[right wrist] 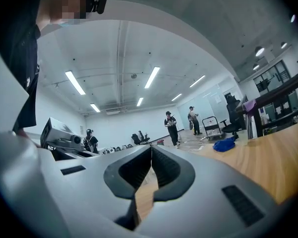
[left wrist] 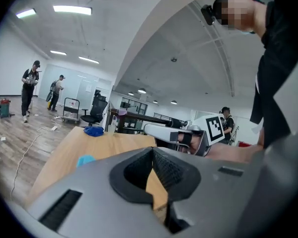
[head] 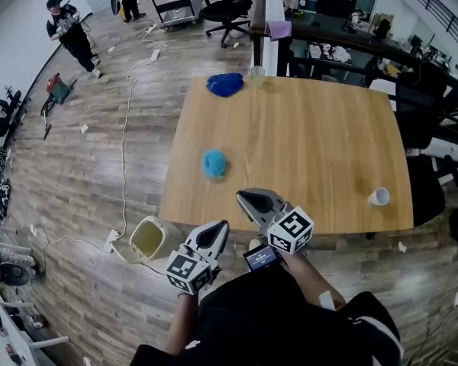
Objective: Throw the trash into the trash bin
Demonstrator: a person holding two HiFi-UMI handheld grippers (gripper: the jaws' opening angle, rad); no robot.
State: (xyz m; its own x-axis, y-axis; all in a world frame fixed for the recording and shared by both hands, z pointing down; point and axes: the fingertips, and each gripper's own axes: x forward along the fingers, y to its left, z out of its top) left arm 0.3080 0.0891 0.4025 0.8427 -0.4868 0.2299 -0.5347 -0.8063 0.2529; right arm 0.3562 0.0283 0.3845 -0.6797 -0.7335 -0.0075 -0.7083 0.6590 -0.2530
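Note:
A crumpled light-blue piece of trash (head: pixel 214 163) (left wrist: pixel 86 159) lies on the wooden table (head: pixel 305 143) near its left edge. On the floor left of the table's near corner stands the white trash bin (head: pixel 146 239) with its lid open. My left gripper (head: pixel 220 226) (left wrist: pixel 153 150) hovers at the table's near edge, jaws shut and empty. Just right of it, my right gripper (head: pixel 242 197) (right wrist: pixel 151 148) reaches over that edge, also shut and empty. Both stay short of the light-blue trash.
A dark-blue crumpled cloth (head: pixel 225 84) (left wrist: pixel 93 131) (right wrist: pixel 223 145) and a clear cup (head: pixel 257 75) sit at the table's far edge. A white paper cup (head: pixel 378 197) lies near the right front corner. Cables run over the floor; people stand far off.

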